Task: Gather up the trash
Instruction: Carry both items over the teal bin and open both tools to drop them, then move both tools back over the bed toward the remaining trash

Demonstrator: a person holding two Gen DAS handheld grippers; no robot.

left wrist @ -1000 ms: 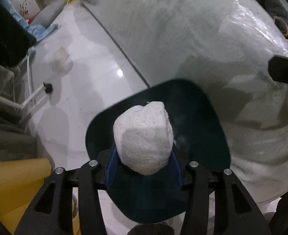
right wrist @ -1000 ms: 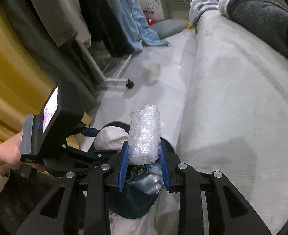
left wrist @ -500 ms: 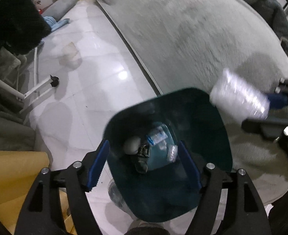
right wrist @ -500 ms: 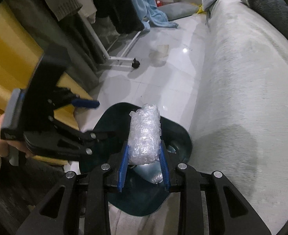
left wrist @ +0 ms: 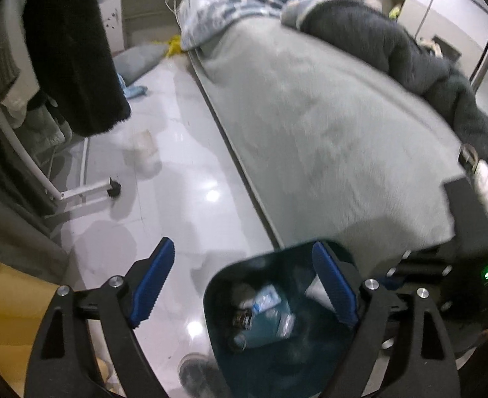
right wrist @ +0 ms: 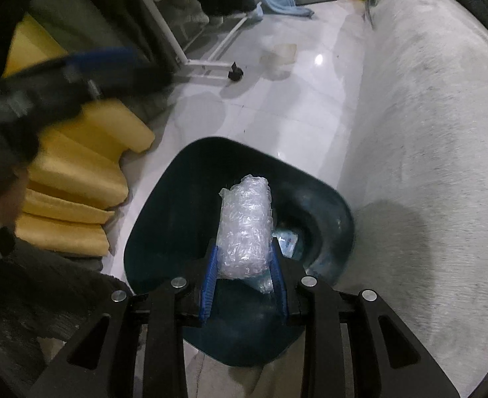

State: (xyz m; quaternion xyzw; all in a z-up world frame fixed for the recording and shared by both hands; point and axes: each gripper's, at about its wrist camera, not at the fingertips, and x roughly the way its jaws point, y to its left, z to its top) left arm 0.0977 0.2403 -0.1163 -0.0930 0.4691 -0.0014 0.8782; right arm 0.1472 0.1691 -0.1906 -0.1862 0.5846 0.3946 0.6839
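A dark teal bin (left wrist: 217,301) (right wrist: 164,192) stands on the white floor beside the bed, with wrappers and a plastic bottle (left wrist: 264,301) inside. My left gripper (left wrist: 242,267) hangs above the bin's left rim, its jaws opening wide with nothing between them. It also shows blurred at the left of the right wrist view as the left gripper (right wrist: 78,66), held by a hand. My right gripper (right wrist: 242,255) is shut on a roll of bubble wrap (right wrist: 245,222), directly over the bin's mouth.
A grey bed (left wrist: 327,126) (right wrist: 426,165) fills the right side, with a dark blanket (left wrist: 393,53) on it. Yellow foam pads (right wrist: 78,172) lie left of the bin. A clothes rack's white foot with a caster (left wrist: 113,187) and a crumpled plastic cup (left wrist: 143,147) sit on the floor.
My left gripper let the white wad fall into the bin, opened wide and lifted away to the left. My right gripper carried the bubble wrap down over the bin's mouth.
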